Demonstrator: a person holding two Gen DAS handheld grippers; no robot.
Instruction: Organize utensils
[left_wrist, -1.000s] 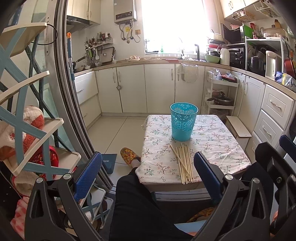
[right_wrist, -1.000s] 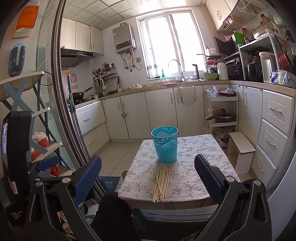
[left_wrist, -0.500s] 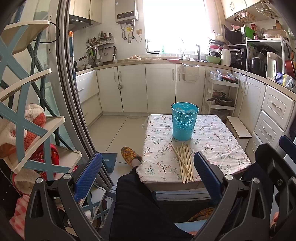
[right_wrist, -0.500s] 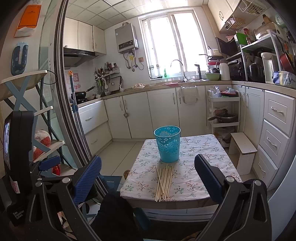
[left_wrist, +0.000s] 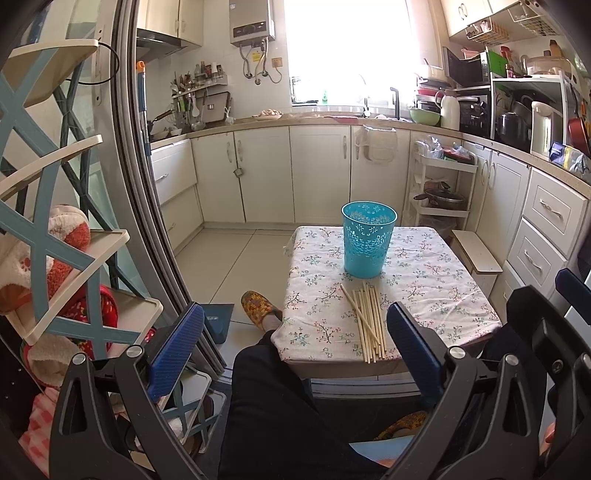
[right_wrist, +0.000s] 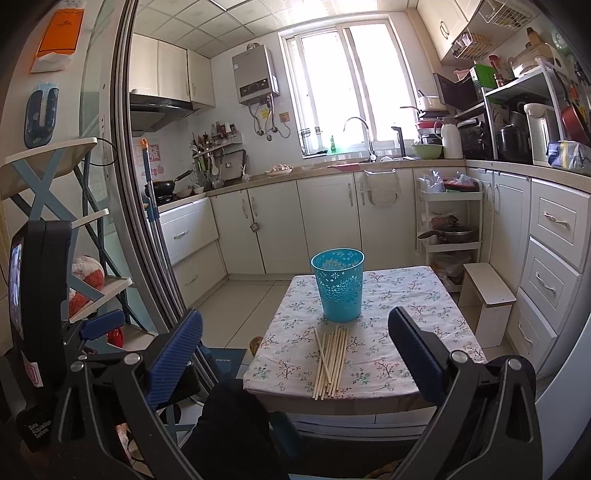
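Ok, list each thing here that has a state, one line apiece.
left gripper: open, holding nothing
right gripper: open, holding nothing
chopsticks: lying loose in a bundle on the table, one crossing the rest
blue cup: upright, looks empty
table: covered by floral cloth

Both views have risen slightly; the chopsticks (left_wrist: 365, 325) sit lower in frame.

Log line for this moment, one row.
phase: pre-grasp | left gripper: open, empty | right gripper: open, empty | chopsticks: loose on table | blue cup: upright behind
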